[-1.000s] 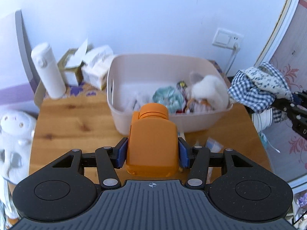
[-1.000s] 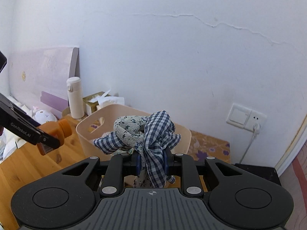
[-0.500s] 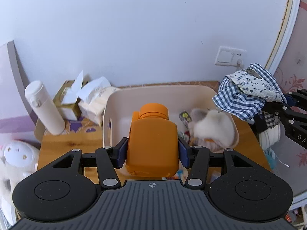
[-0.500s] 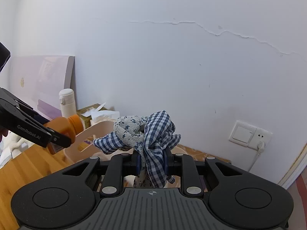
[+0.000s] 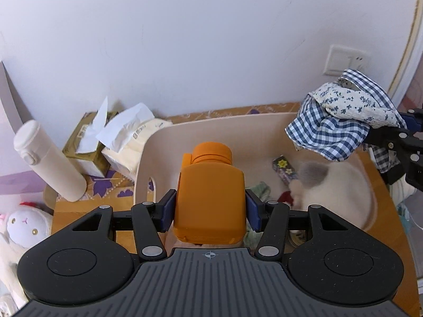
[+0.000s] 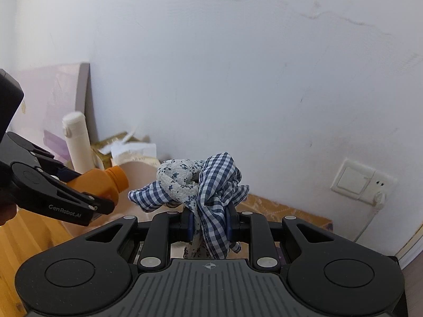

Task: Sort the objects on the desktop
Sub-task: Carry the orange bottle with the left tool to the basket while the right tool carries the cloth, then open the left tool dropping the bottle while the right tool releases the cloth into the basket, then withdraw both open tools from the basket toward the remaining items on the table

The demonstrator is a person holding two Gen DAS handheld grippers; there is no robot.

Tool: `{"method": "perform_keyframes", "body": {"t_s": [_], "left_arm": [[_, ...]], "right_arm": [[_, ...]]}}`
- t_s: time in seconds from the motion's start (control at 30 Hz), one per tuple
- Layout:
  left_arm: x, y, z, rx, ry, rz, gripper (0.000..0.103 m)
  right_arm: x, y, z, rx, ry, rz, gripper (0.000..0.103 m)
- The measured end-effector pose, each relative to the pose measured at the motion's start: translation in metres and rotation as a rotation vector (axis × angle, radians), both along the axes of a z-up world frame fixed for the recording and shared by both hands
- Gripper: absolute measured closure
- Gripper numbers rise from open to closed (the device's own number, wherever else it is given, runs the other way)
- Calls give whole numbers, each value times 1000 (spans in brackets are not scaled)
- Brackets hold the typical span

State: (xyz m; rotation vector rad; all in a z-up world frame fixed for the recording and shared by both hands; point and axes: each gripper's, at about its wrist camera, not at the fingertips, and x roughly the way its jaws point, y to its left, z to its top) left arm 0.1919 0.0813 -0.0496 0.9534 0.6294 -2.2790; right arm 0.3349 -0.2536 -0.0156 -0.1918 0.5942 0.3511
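The left gripper (image 5: 210, 208) grasps an orange bottle (image 5: 210, 198), hiding part of the beige bin (image 5: 264, 124); the right gripper (image 6: 208, 223) clamps a gingham scrunchie (image 6: 211, 185).

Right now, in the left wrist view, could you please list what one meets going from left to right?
Plush toy → white flask → tissue packs → orange bottle → fluffy toy → checked cloth

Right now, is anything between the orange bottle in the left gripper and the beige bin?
Nothing visible blocks it. The orange bottle hangs over the beige bin's open top. Below lie a white plush toy and small items. The checked cloth in the right gripper is off to the right.
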Motion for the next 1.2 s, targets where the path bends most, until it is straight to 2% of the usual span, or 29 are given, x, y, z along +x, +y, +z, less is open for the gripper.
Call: {"method": "perform_keyframes", "body": {"t_s": [0.33, 0.4, 0.47, 0.5, 0.57, 0.7, 0.8, 0.87, 0.9, 1.03, 1.2], "left_arm": [[-23, -10, -35, 84, -78, 9, 48], [-23, -11, -38, 107, -80, 7, 48], [-21, -10, -37, 112, -63, 11, 47], [-21, -10, -36, 114, -60, 7, 45], [-20, -9, -35, 124, -64, 1, 32], [-17, -4, -31, 116, -65, 5, 32], [-13, -1, -27, 112, -66, 11, 32], [-13, -7, -29, 109, -64, 15, 31], [-12, -7, -29, 107, -64, 17, 31], [-5, -7, -25, 105, -54, 20, 31], [9, -2, -18, 87, -32, 26, 28]], "right_arm": [[35, 21, -40, -68, 131, 46, 79], [38, 24, -47, -83, 155, 46, 73], [39, 24, -50, -85, 169, 41, 58], [38, 24, -51, -82, 176, 40, 56], [36, 22, -52, -78, 183, 35, 42], [28, 19, -51, -69, 186, 14, 25], [22, 17, -46, -50, 179, -1, 21], [19, 18, -42, -52, 169, -10, 11], [17, 18, -40, -54, 162, -17, 9], [6, 19, -34, -43, 158, -43, 8], [-14, 20, -27, -43, 140, -68, 1]]}}
